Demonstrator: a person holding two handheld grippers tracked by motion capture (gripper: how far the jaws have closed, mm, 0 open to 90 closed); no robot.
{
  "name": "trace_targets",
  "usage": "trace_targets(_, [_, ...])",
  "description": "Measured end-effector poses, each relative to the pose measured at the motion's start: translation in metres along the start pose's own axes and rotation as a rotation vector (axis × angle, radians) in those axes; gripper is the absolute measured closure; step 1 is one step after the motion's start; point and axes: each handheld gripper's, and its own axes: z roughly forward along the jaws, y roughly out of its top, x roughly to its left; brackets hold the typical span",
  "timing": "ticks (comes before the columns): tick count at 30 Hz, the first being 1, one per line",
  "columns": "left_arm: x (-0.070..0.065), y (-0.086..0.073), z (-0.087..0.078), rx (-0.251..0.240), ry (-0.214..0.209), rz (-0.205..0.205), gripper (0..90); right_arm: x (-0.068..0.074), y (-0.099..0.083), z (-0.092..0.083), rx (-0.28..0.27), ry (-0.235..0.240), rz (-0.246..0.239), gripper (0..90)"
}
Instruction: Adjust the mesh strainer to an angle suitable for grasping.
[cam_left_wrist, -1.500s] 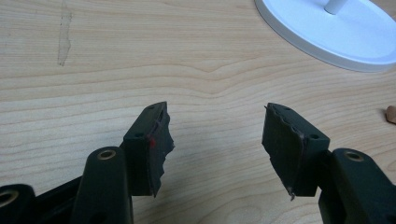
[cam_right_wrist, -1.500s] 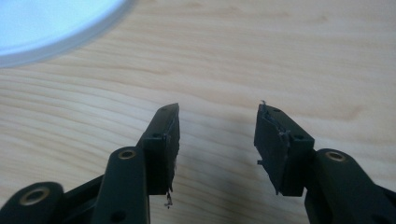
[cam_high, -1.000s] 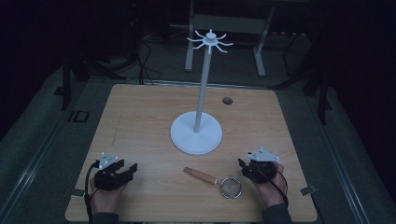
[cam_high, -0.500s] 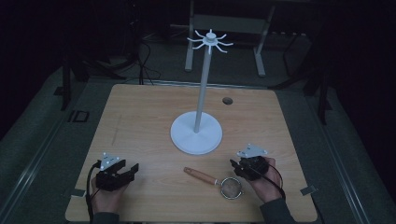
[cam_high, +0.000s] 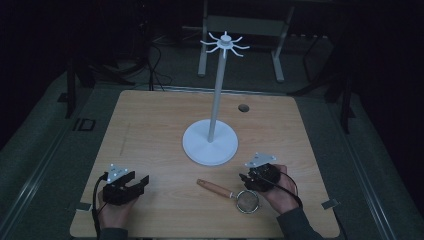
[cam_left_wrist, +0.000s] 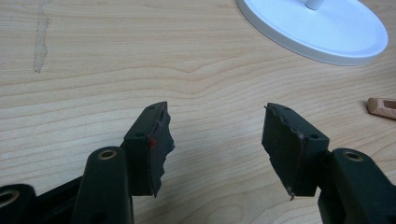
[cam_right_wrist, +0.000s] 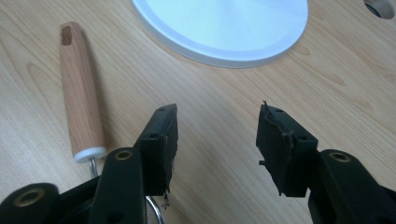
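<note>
on the pale wooden table (cam_high: 150, 125) a small strainer with a round wire-mesh bowl and a light wooden handle (cam_high: 227, 192) lay flat near the front edge, its handle pointing toward the left and slightly away, its bowl toward the person. the right gripper (cam_high: 248, 181) hung just above the strainer's bowl end, held in the person's right hand (cam_high: 280, 192); its jaws had just been opening and stood apart with only bare tabletop between them, gripping nothing. in the right gripper view (cam_right_wrist: 215, 140) the wooden handle (cam_right_wrist: 81, 93) lay to the left of the left jaw, and a thin curve of the metal rim showed low beside that jaw, outside the gap. the left gripper (cam_high: 136, 182) rested low over the table's front left part, well apart from the strainer, its jaws spread wide and empty; in the left gripper view (cam_left_wrist: 217, 140) only the tip of the handle (cam_left_wrist: 382, 107) showed at the far right. behind the strainer stood a tall white stand with a round flat base and a crown of short hooks on top (cam_high: 215, 125), its base near the right gripper but not touching it.
</note>
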Motion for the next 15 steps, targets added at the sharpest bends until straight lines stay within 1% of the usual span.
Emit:
trace_targets(7, [-0.0002, -0.0001, 0.0003, -0.001, 0.000, 0.000, 41.7, 0.0083, 0.0031, 0.0018, 0.022, 0.016, -0.031, 47.4])
trace_targets(15, [-0.0009, -0.0001, 0.0011, 0.003, 0.002, 0.003, 41.7, 0.0107, 0.0076, 0.0031, 0.032, 0.052, -0.052, 44.8])
